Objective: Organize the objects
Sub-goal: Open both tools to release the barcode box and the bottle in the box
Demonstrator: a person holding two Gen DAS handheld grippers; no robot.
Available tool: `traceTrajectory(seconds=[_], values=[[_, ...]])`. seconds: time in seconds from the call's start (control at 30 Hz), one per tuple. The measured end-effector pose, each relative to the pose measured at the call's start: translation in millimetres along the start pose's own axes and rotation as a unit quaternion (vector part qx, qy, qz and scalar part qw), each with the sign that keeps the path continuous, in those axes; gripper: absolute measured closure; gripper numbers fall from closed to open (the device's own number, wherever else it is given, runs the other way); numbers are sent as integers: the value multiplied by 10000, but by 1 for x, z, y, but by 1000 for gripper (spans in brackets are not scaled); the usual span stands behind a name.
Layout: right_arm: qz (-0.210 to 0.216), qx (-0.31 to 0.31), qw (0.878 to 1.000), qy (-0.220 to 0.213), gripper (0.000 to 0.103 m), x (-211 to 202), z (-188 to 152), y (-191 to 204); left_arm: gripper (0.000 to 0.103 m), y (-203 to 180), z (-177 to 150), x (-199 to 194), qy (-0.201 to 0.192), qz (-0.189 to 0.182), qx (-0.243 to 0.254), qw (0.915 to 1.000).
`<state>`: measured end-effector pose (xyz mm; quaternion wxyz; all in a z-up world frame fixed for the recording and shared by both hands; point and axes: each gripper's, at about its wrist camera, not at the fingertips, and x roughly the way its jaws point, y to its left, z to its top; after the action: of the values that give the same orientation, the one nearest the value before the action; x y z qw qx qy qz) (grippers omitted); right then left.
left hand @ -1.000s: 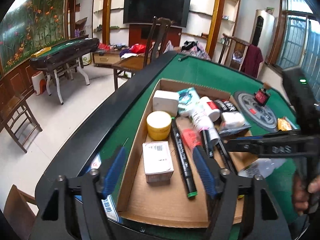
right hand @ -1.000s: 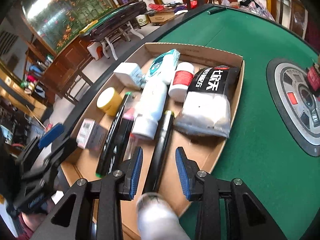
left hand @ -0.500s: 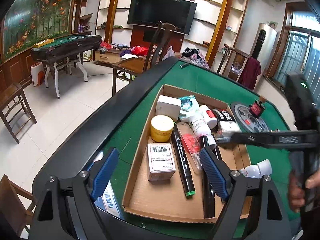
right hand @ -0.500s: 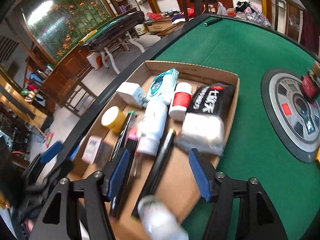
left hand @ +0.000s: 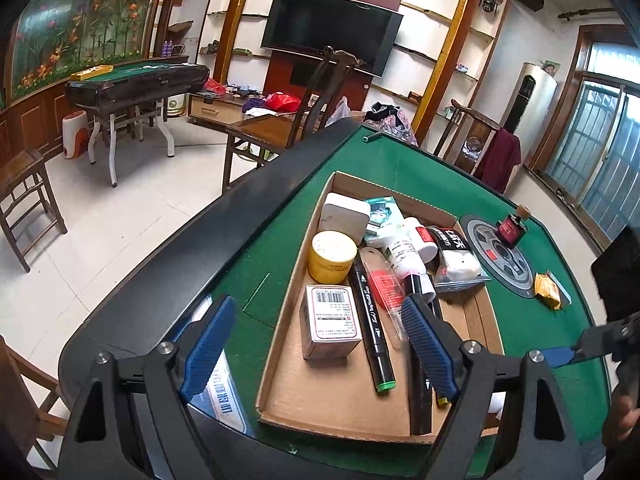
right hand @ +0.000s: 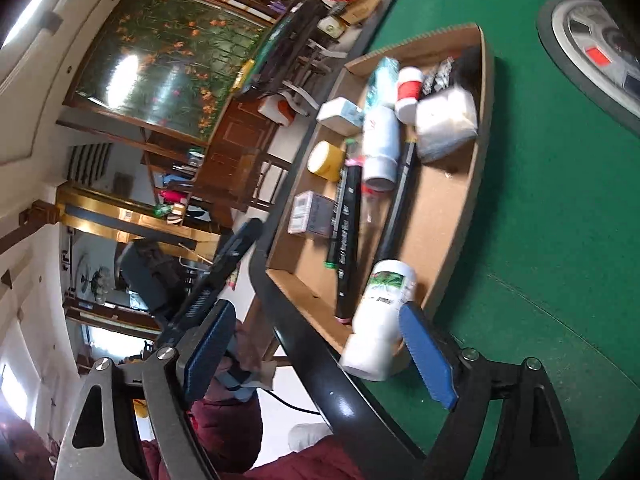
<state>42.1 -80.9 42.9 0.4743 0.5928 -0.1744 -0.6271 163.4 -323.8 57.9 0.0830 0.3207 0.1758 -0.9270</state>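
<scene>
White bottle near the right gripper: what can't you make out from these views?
- White bottle, right wrist view: motion blur smears its label; whether it rests inside the cardboard box or on its wall is unclear.
- Left wrist view: the left gripper frame hides that bottle.
- Right gripper: open, empty.

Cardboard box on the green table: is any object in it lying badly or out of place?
Yes. A white bottle lies tilted over the near rim of the cardboard box, partly outside it, while the other items lie flat inside. The open right gripper is not holding it.
</scene>
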Motion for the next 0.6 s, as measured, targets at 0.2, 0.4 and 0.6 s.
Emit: traceTrajectory(seconds=[0.2, 0.4, 0.6], values=[[145, 11, 9993, 357, 12, 25, -10, 11, 18, 11, -2, -2, 0, -3, -196, 9998], [328, -276, 9977, 527, 11, 28, -22, 30, 18, 17, -5, -2, -24, -21, -292, 9996], [634, -535, 9941, 701, 11, 32, -36, 38, 18, 21, -7, -3, -33, 9, -380, 9993]])
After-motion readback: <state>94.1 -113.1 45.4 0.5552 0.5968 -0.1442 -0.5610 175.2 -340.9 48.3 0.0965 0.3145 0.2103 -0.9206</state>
